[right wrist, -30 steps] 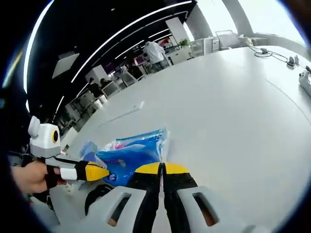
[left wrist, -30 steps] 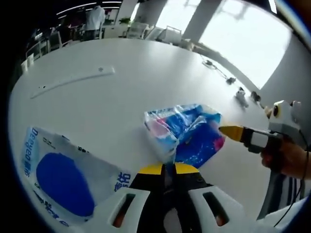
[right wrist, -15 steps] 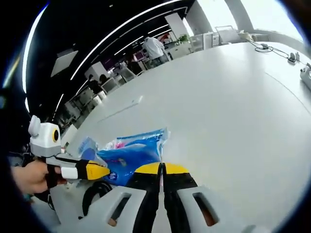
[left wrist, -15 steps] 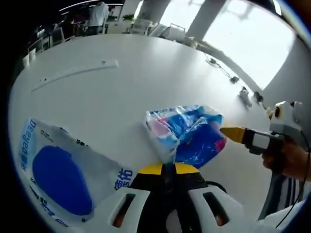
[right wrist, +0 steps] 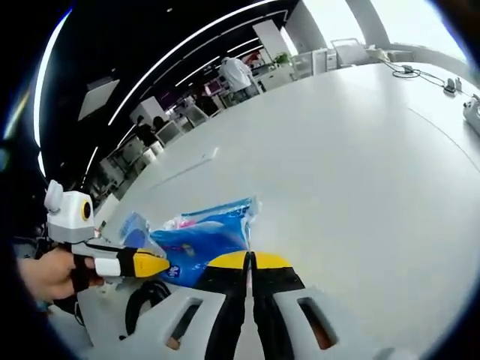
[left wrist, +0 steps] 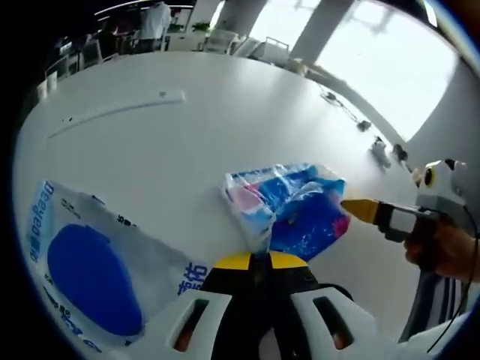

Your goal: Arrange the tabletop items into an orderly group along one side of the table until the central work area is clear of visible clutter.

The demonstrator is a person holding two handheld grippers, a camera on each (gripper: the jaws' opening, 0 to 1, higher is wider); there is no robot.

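Tissue multipack (left wrist: 289,214), blue/pink plastic wrap, lies on the white desk (left wrist: 187,142) right in front of both claws. Left claw (left wrist: 260,260): yellow tips pressed together w/ the pack's near corner of wrap right at them; looks pinched, can't tell for sure. Right claw (right wrist: 251,260): jaws fully together, nothing between them, tips just beside the pack's (right wrist: 199,240) edge. In left gripper view the right claw's tip sits at the pack's right side, touching or nearly; person's hand (left wrist: 442,247) on its handle. Flat white bag w/ big blue oval (left wrist: 94,274) lies on desk left of the pack, near but apart. Long white strip (left wrist: 112,112) farther back. Cables/small devices (left wrist: 382,150) at the far desk edge.
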